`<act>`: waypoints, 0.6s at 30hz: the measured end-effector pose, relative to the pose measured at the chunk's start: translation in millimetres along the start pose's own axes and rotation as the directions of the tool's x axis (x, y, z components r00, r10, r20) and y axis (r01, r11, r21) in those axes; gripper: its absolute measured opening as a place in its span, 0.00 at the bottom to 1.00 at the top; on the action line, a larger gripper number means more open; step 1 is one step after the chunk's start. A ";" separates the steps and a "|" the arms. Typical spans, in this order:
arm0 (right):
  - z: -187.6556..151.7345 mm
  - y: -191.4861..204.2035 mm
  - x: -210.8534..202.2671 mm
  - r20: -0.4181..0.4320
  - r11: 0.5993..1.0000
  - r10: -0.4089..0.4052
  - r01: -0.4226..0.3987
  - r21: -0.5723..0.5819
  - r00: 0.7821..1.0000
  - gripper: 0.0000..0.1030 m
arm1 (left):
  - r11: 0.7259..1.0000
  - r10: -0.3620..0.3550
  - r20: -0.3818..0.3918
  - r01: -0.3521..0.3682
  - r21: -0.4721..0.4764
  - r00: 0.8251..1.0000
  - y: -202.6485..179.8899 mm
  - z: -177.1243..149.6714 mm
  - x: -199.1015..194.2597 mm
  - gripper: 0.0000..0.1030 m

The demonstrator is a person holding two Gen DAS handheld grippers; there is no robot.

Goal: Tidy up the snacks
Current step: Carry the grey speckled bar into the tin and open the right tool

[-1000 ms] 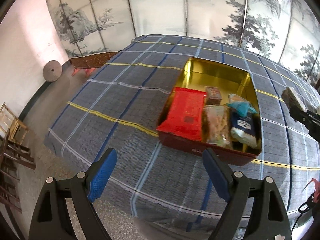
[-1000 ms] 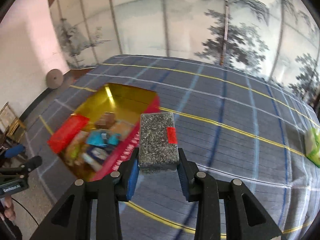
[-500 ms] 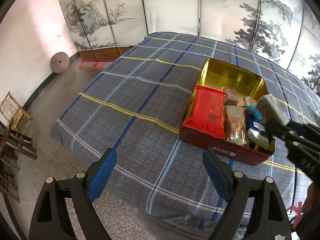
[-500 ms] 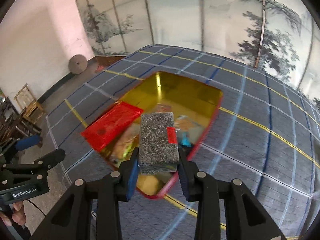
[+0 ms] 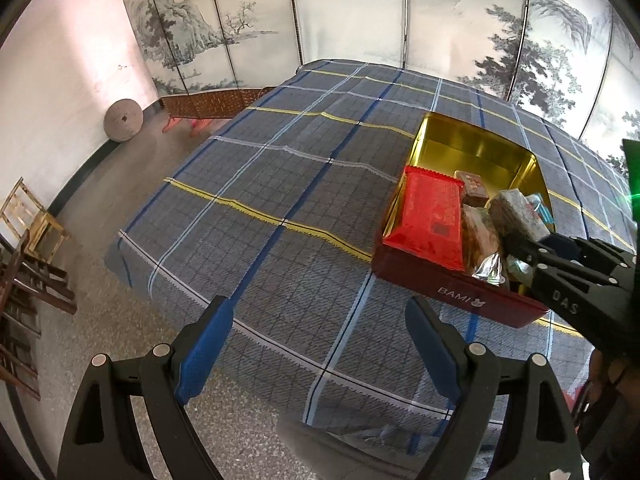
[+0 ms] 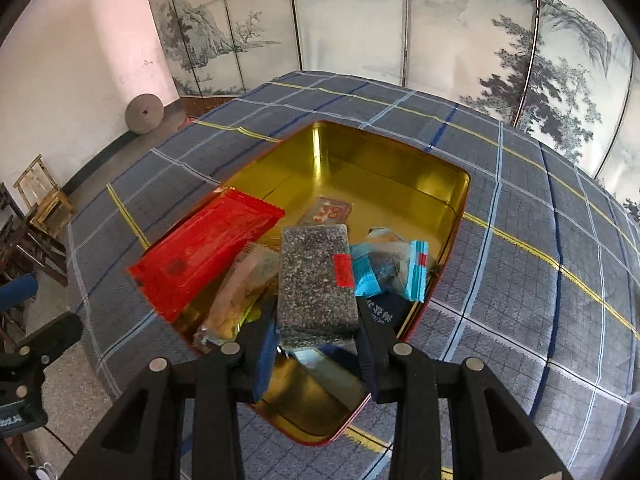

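A red tin with a gold inside [image 6: 404, 168] stands on the plaid-covered table [image 5: 280, 184]. It holds a flat red packet [image 6: 208, 252], a light blue packet [image 6: 390, 272], a small brown bar [image 6: 330, 212] and a clear-wrapped snack [image 6: 240, 292]. My right gripper [image 6: 316, 344] is shut on a grey speckled bar [image 6: 314, 280] with a red label and holds it over the tin's near end. The bar [image 5: 516, 212] and the tin [image 5: 472, 148] also show in the left wrist view. My left gripper [image 5: 316, 348] is open and empty, over the table's near edge, left of the tin.
A painted folding screen [image 5: 400, 20] stands behind the table. A round stone disc [image 5: 123, 120] leans on the left wall. Wooden stools [image 5: 32, 224] stand on the floor at the far left. The floor [image 5: 100, 200] lies left of the table.
My right gripper has carried the grey bar leftward from beside the tin to over the snacks in it. My left gripper has stayed open and drifted back and left.
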State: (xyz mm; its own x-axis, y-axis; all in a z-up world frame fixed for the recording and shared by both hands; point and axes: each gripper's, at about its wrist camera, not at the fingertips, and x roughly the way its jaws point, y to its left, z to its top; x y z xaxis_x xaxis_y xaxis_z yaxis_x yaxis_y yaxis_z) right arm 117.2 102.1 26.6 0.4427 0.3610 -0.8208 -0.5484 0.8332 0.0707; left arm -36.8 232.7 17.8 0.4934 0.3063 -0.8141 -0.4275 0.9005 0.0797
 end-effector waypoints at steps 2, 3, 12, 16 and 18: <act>-1.3 1.5 2.3 -0.001 1.000 -0.004 0.004 -0.001 1.000 0.34 | 1.000 -0.002 -0.002 0.002 0.003 1.000 -0.7 -0.4 0.0 0.83; -1.9 2.5 2.5 0.002 1.000 -0.008 0.008 -0.005 1.000 0.34 | 1.000 0.000 -0.004 0.000 0.003 1.000 -1.0 -0.8 0.0 0.83; -1.7 -1.2 -1.9 0.020 1.000 0.017 -0.018 0.026 1.000 0.36 | 1.000 -0.002 -0.013 0.003 0.013 1.000 -4.0 -4.4 -0.6 0.83; -1.6 -1.2 -9.7 0.039 0.999 0.019 -0.020 0.034 0.999 0.48 | 1.000 -0.005 -0.016 0.006 0.015 1.000 -5.8 -5.7 -1.0 0.83; -1.4 0.4 -15.2 0.051 0.999 0.018 -0.019 0.029 0.999 0.51 | 1.000 -0.003 -0.014 0.003 0.018 1.000 -7.6 -6.6 -2.1 0.83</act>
State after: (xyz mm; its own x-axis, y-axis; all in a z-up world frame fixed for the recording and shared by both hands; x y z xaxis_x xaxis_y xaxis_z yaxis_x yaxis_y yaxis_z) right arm 109.3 96.4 38.3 0.4685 0.3965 -0.7895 -0.5358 0.8380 0.1029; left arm -39.6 223.1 15.2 0.4842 0.2994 -0.8221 -0.4125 0.9068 0.0872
